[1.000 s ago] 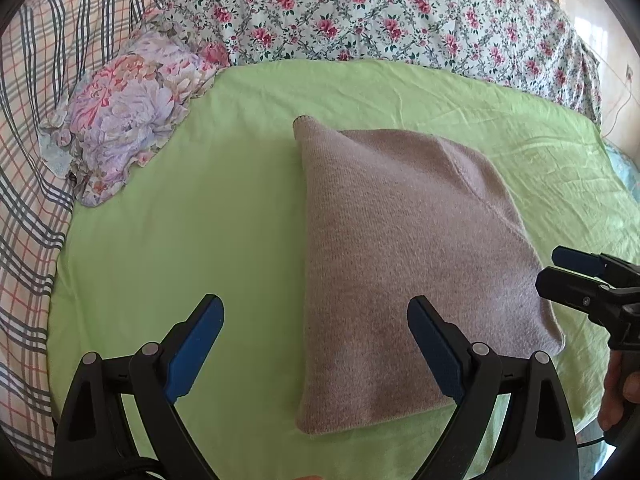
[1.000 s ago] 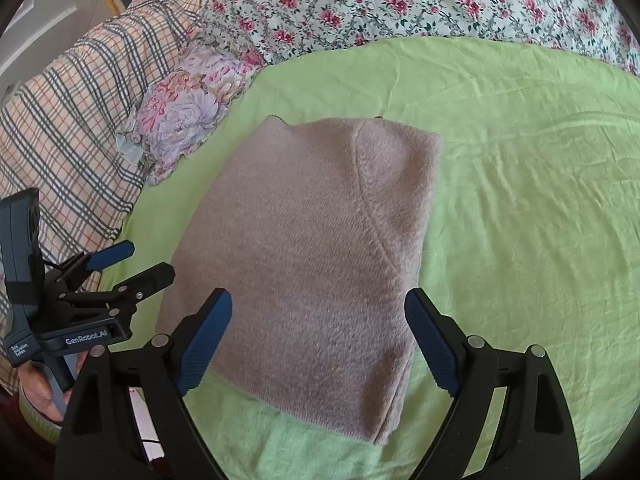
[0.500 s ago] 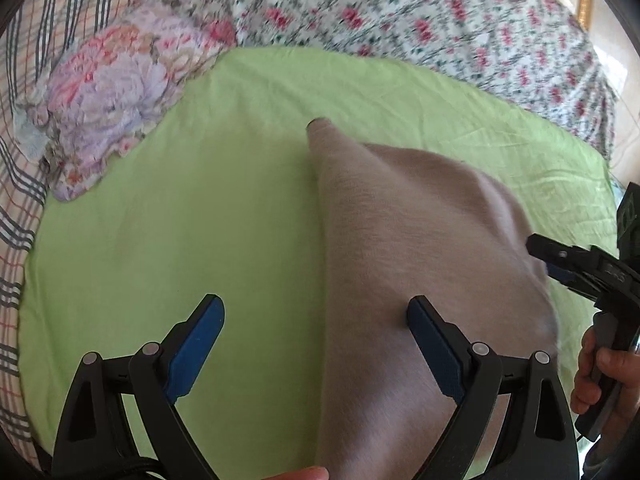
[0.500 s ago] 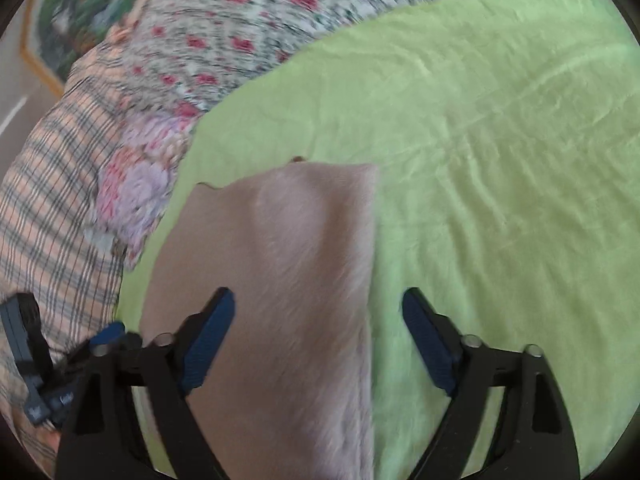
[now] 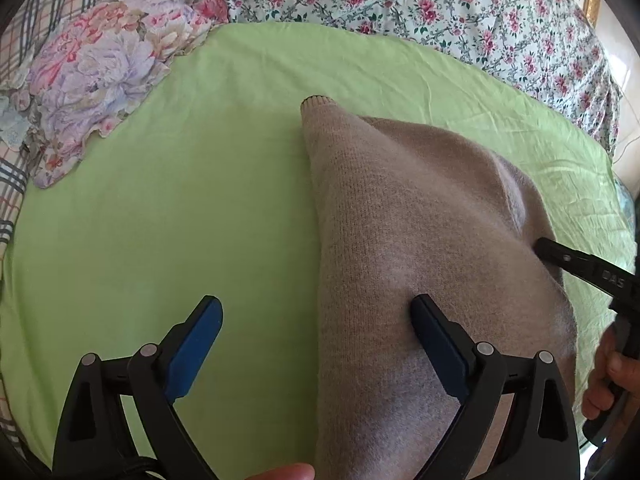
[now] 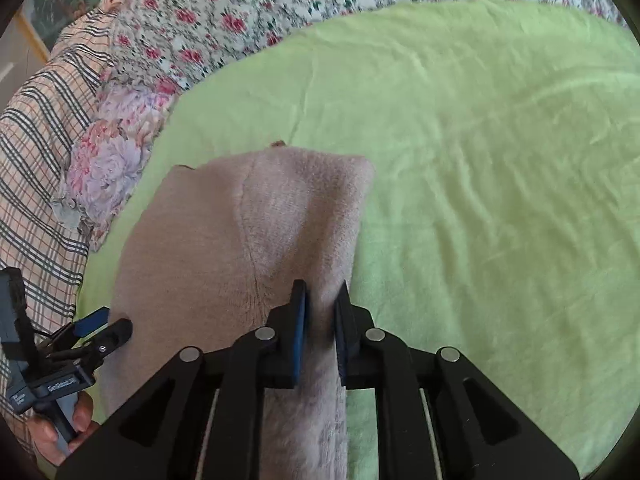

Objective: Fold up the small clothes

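A folded beige knit sweater [image 5: 420, 220] lies on a green sheet [image 5: 160, 220]. My left gripper [image 5: 316, 308] is open and straddles the sweater's left edge: one finger hovers over the knit, the other over the sheet. In the right wrist view my right gripper [image 6: 321, 296] is closing its jaws on the right edge of the sweater [image 6: 208, 248], and a raised fold of knit is pinched between the pads. The right gripper's tip [image 5: 540, 244] also shows in the left wrist view, pressed into the fabric. The left gripper [image 6: 100, 326] sits at the sweater's near left corner.
The green sheet [image 6: 480, 200] spreads wide to the right of the sweater. A floral pillow [image 5: 100, 80] lies at the far left, a flowered quilt [image 5: 400, 0] runs along the back, and a plaid blanket [image 6: 36, 140] covers the left side.
Both grippers have moved in closer over the sweater. The right jaws went from wide open to pinched on the sweater's right edge, and the knit there has bunched up.
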Action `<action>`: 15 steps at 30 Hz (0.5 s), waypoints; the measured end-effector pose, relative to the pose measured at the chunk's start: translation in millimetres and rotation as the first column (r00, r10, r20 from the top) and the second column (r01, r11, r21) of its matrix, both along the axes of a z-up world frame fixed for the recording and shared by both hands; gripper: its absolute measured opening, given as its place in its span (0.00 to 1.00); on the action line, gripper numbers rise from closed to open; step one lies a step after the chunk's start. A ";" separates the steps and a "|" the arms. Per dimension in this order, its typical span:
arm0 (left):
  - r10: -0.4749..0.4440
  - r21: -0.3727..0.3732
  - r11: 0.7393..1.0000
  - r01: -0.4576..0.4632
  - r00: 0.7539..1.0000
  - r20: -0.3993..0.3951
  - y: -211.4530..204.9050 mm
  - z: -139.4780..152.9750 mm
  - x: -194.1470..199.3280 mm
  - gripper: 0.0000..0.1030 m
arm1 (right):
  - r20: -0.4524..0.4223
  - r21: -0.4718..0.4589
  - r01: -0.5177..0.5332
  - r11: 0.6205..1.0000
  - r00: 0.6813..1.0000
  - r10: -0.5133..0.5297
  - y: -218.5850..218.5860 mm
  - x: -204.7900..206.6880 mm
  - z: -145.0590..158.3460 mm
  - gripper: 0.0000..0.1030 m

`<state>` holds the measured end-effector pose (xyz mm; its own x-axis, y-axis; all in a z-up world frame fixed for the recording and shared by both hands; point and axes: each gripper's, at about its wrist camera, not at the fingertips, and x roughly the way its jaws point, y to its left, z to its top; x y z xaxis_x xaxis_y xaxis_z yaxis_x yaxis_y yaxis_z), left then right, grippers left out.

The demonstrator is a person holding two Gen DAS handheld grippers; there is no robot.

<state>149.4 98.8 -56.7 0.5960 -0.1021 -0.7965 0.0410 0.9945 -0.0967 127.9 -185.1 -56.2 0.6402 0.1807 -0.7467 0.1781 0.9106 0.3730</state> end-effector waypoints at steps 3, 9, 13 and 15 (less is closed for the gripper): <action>-0.001 -0.005 1.000 0.001 1.000 0.011 1.5 7.7 -10.8 0.91 | 0.032 0.009 -0.005 1.000 0.999 0.004 0.9 -17.9 13.0 0.39; -0.022 0.029 0.999 0.021 0.999 0.024 -2.0 16.6 -39.3 0.91 | 0.076 -0.003 -0.048 0.999 0.996 0.048 15.8 -51.9 32.0 0.50; -0.032 0.053 0.998 0.031 0.999 0.034 -5.6 20.6 -58.3 0.91 | 0.068 -0.017 -0.079 0.997 0.994 0.080 28.0 -66.5 32.2 0.52; -0.035 0.070 0.997 0.032 0.998 0.042 -8.1 22.5 -67.3 0.92 | 0.061 -0.016 -0.090 0.996 0.994 0.090 33.7 -73.4 30.4 0.55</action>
<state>82.0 90.7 -34.2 0.6271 -0.0678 -0.7760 0.0773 0.9967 -0.0246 54.5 -151.4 -25.8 0.6667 0.2300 -0.7090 0.0721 0.9269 0.3684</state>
